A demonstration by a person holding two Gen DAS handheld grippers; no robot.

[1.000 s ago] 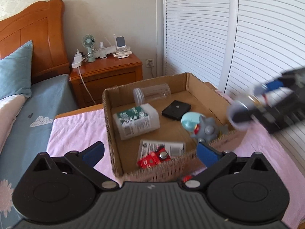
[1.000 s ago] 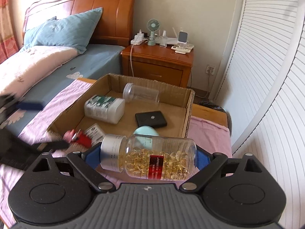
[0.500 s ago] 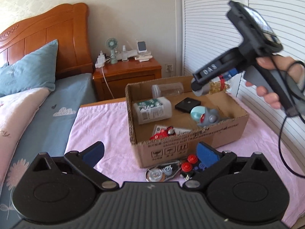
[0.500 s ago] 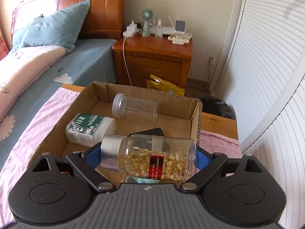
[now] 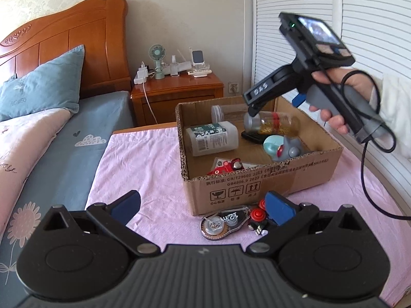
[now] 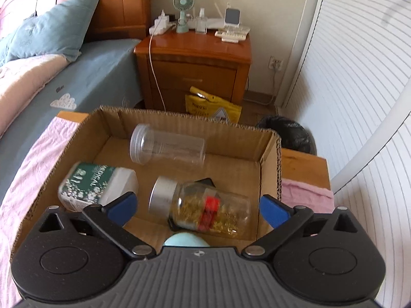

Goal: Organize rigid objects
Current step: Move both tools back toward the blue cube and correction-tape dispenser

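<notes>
A cardboard box (image 5: 259, 182) sits on the pink cloth. In it lie a white medical bottle (image 5: 212, 139), a clear empty jar (image 6: 167, 147), a black case, a teal-and-grey toy (image 5: 282, 147) and a red card pack (image 5: 226, 168). A capsule bottle (image 6: 203, 209) with a silver cap lies tilted in the box, blurred, between the open fingers of my right gripper (image 6: 197, 206); it also shows in the left wrist view (image 5: 272, 124). My left gripper (image 5: 203, 202) is open and empty, in front of the box above a tape dispenser (image 5: 223, 222) and red-capped bits (image 5: 258, 214).
A bed with a blue pillow (image 5: 43, 87) lies to the left. A wooden nightstand (image 6: 195, 61) with a fan and chargers stands behind the box. A yellow bag (image 6: 213, 109) and black bin (image 6: 287, 133) are on the floor. White louvred doors (image 5: 372, 25) are on the right.
My right gripper moved over the box, opened and let go of the capsule bottle, which dropped into the box. My left gripper drew back from the box toward the near edge.
</notes>
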